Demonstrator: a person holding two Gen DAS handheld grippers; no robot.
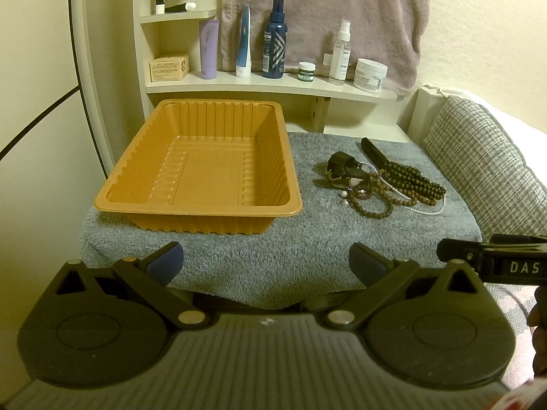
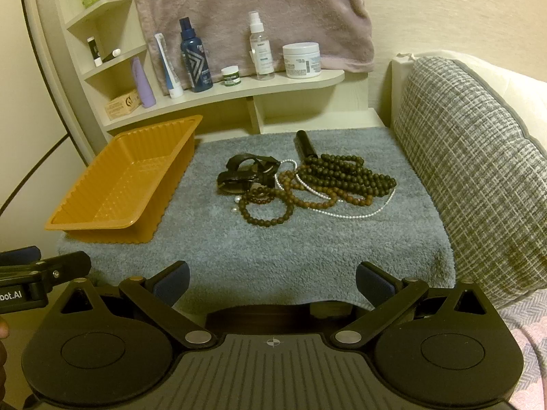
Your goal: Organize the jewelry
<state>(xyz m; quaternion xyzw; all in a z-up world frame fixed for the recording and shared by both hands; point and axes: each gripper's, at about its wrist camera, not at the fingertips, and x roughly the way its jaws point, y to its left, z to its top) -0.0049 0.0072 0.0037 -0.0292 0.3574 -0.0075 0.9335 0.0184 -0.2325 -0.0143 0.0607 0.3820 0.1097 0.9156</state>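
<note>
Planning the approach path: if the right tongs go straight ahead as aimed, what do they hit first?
Likely the jewelry pile on the grey towel. The right tongs are open and aimed roughly at it, the brown bead bracelet nearest. The orange tray sits off-line to the left. Depth is uncertain.

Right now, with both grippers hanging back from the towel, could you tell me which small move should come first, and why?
Probably ease the open right gripper forward toward the brown bead bracelet. It lies nearest in the jewelry pile, the orange tray holds nothing, and neither gripper carries anything.
</note>
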